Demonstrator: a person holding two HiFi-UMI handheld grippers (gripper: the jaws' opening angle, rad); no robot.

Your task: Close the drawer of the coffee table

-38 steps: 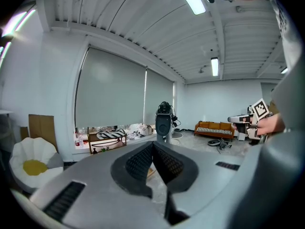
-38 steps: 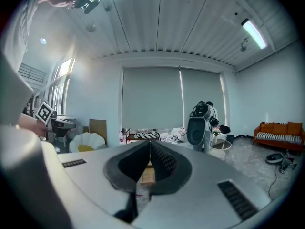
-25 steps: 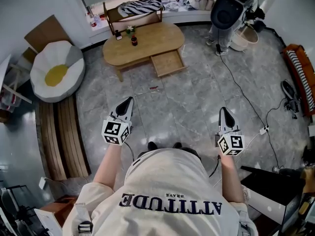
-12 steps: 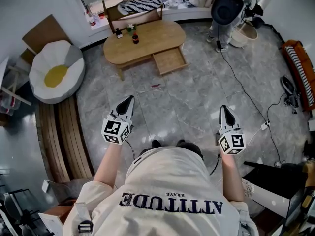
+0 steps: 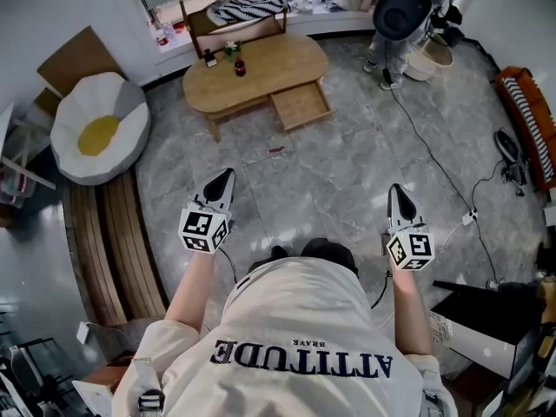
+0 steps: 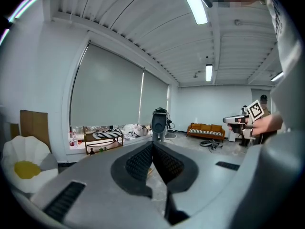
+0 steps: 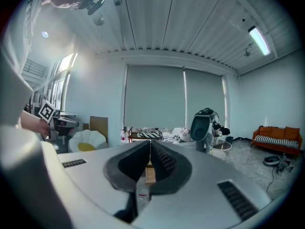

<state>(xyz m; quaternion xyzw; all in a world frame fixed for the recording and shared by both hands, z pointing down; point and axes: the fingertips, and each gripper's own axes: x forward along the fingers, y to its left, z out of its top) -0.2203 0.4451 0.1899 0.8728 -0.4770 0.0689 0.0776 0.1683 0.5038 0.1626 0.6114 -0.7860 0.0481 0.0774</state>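
**Head view.**
- Left gripper [image 5: 227,175]: jaws pressed together and empty, held over the grey tiled floor [image 5: 339,181], near the person.
- Right gripper [image 5: 395,189]: jaws likewise pressed together and empty, level with the left one.
- Coffee table [image 5: 261,81]: oval and wooden, far centre, well apart from both grippers. Its surface carries a dark bottle [image 5: 239,67].
- Drawer [image 5: 301,105]: pulled out on the table's near right side, standing open, with nothing touching it.
- Egg-shaped cushion [image 5: 95,124]: far left, on the floor.
- Small red item [image 5: 275,150]: on the floor just in front of the table.

**Left gripper view.**
- Left gripper [image 6: 152,146]: ribbed pads meet, with nothing between them.
- Right gripper [image 6: 237,120]: at right, with its marker cube [image 6: 256,110].
- Orange sofa [image 6: 206,130]: by the far wall.

**Right gripper view.**
- Right gripper [image 7: 149,147]: pads meet, with nothing pinched.
- Drawer [image 7: 150,173]: glimpsed beyond the jaws, far off.
- Left gripper [image 7: 64,122]: at left.
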